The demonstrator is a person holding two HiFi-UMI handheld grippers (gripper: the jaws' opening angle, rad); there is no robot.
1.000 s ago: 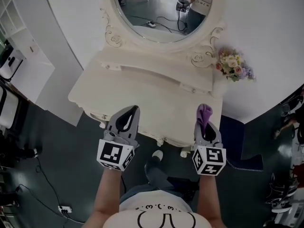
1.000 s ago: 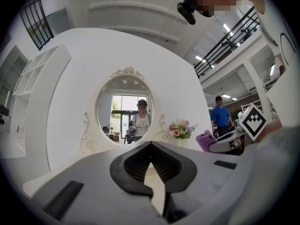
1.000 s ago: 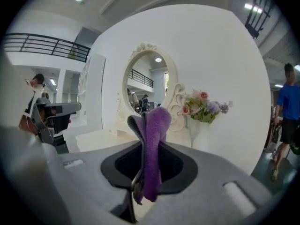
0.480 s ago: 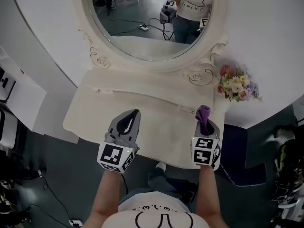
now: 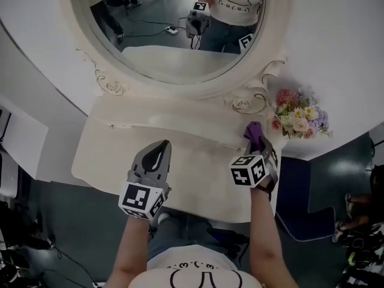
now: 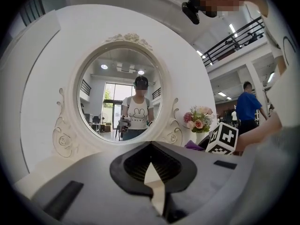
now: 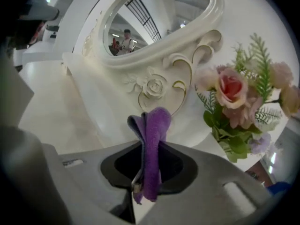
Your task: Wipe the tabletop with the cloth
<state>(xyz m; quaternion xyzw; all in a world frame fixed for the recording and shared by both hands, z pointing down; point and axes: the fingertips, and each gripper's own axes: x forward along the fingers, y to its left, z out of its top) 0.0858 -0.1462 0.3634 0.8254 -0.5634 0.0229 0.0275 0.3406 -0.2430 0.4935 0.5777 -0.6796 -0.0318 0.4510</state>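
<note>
- The right gripper (image 5: 258, 147) is clamped on a purple cloth (image 5: 255, 134). In the right gripper view the cloth (image 7: 151, 144) is a folded strip pinched between the jaws, with its free end sticking out past the tips.
- The cloth's long axis runs along the gripper, pointing away from the person toward the carved foot of the mirror (image 5: 174, 35).
- The cloth is over the far right part of the tabletop (image 5: 198, 155), near the flowers (image 5: 300, 119) that stand to its right.
- I cannot tell whether the cloth's end touches the surface. It looks to be held just above it.
- Nearly all the bare tabletop lies to the left of the cloth and nearer the person, so I judge the wipe calls for lowering the cloth first and then sweeping left.
- The left gripper (image 5: 159, 149) has its jaws together with nothing between them, as the left gripper view (image 6: 152, 172) shows. It is over the near middle of the tabletop, well apart from the cloth.
- The right hand is the one placed to do the wiping. The left gripper sits in the likely path of a long leftward stroke, and the flowers stand close on the other side.
</note>
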